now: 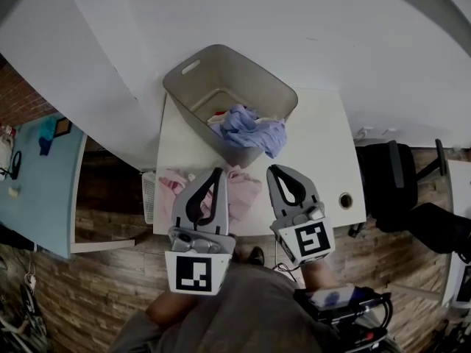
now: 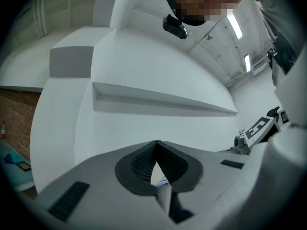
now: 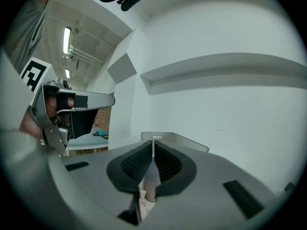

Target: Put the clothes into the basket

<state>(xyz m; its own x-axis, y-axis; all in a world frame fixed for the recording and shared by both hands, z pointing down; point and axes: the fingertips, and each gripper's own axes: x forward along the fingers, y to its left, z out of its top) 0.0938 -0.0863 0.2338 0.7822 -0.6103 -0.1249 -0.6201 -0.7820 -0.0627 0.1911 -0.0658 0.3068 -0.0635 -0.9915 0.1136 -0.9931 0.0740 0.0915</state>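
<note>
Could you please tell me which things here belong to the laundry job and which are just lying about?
Job: basket, blue garment in it, pink garment on the white table, left gripper, right gripper.
Lying about: black chair, light blue side table.

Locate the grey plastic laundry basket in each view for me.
Head view: the grey plastic laundry basket sits upper centre, on the white table.
Left gripper view: not in it.
Right gripper view: the basket's rim shows at centre, just above the jaws.
Shared landmark: the white wall.
</note>
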